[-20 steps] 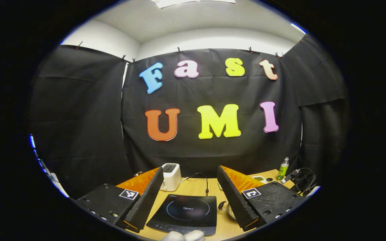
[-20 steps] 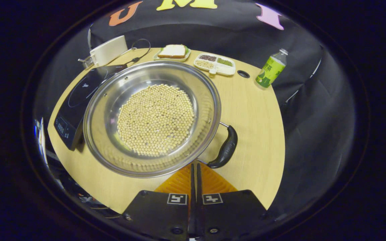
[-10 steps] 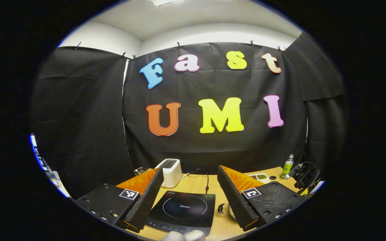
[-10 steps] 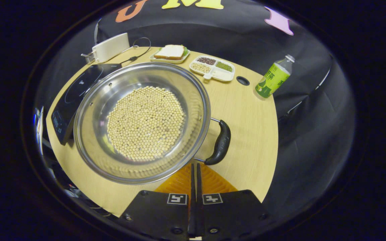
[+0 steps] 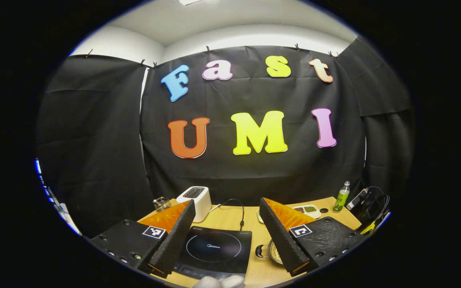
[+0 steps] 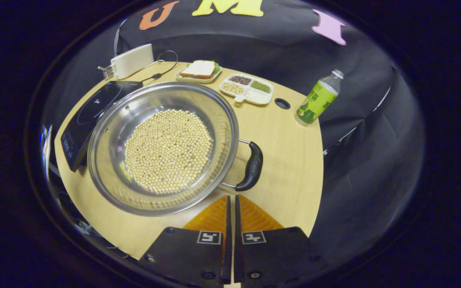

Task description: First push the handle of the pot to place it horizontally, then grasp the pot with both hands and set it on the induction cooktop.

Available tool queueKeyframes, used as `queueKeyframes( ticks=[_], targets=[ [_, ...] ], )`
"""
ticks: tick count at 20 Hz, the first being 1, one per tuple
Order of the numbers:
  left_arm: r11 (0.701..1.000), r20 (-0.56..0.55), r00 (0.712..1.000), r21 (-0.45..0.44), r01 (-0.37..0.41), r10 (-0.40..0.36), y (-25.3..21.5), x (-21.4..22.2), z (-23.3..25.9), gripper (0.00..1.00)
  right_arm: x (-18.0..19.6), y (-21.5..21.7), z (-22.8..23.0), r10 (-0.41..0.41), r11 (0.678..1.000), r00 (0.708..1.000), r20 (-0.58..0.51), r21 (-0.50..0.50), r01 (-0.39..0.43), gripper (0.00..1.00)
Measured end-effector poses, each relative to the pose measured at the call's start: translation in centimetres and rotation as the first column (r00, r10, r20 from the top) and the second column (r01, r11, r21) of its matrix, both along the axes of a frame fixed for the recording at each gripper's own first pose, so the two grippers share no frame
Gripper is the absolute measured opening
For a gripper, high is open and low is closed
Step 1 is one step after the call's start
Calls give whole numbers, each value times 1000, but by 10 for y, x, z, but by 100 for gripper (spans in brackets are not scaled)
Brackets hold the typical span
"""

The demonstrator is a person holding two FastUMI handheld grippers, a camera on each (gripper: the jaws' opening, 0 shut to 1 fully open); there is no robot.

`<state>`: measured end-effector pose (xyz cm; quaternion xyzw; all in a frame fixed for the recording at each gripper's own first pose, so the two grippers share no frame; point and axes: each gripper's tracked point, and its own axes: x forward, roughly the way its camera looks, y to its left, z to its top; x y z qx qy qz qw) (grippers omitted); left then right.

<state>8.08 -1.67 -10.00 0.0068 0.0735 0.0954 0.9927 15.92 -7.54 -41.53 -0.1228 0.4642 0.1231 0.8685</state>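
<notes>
A steel pot (image 6: 218,120) with pale beans (image 6: 168,150) across its bottom stands on the wooden table. Its black side handle (image 6: 250,166) points toward the right gripper view's lower right. My right gripper (image 6: 230,198) is shut, its tips just below that handle's near end with nothing between them. The black induction cooktop (image 6: 90,112) lies touching or just behind the pot's left side. In the left gripper view my left gripper (image 5: 226,204) is open above the cooktop (image 5: 214,250), with the pot's other handle (image 5: 259,251) beside its right finger.
A white toaster (image 6: 130,60) with its cord stands at the far left. A sandwich plate (image 6: 198,70) and a divided tray of grains (image 6: 246,86) sit behind the pot. A green bottle (image 6: 314,100) stands at the right edge, near a cable hole (image 6: 282,103).
The pot and its handle have shifted left and slightly farther off in the right gripper view, with the shut gripper drawing back. The left gripper view now takes in more of the table.
</notes>
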Motion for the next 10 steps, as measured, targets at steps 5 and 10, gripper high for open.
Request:
queueKeyframes(
  ticks=[5, 10],
  targets=[
    [996, -49, 996, -51, 71, -73, -18, 18, -41, 96, -10, -25, 15, -99, 995, 992, 84, 43, 95, 82],
    [990, -146, 981, -78, 118, -129, -43, 33, -98, 97, -10, -30, 29, -198, 968, 973, 120, 180, 175, 82]
  ],
)
